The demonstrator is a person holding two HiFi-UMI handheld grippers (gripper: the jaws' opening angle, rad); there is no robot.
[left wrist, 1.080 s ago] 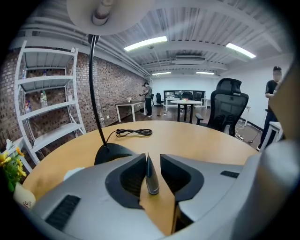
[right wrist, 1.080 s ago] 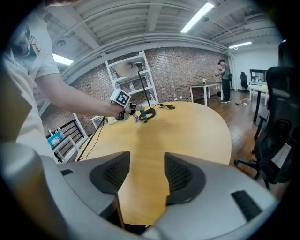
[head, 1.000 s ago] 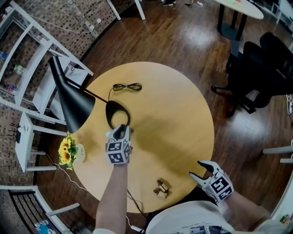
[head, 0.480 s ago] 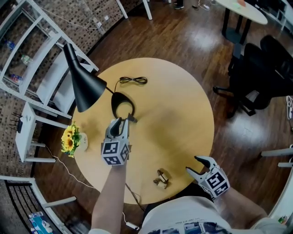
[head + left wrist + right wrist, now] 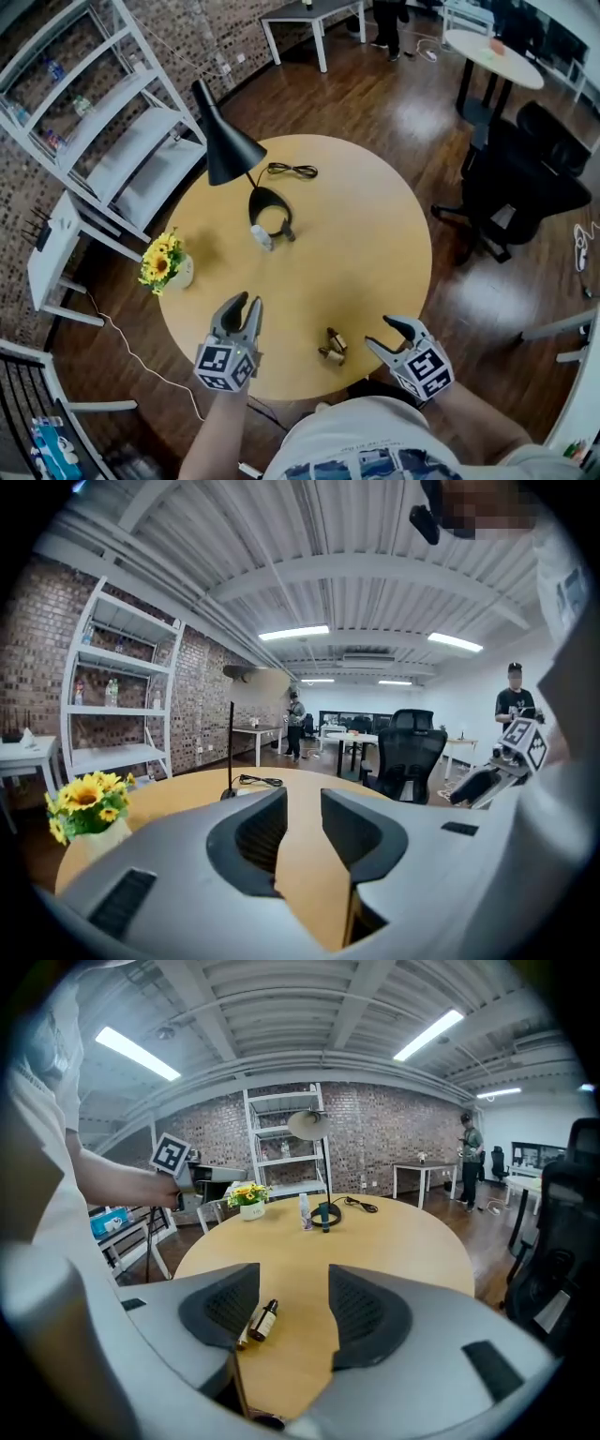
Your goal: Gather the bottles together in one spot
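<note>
On table (image 5: 403, 1241), bottle (image 5: 263, 1320) flat, cap (image 5: 272, 1306) inward

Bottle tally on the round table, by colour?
Brown bottles: 2
White bottle: 1
Dark teal bottle: 1
Total: 4

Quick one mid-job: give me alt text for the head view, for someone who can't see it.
Two open, empty grippers, the left gripper and the right gripper, hover at the near edge of a round wooden table. Between them lie small brown bottles; a white bottle stands farther off beside a black lamp.
</note>
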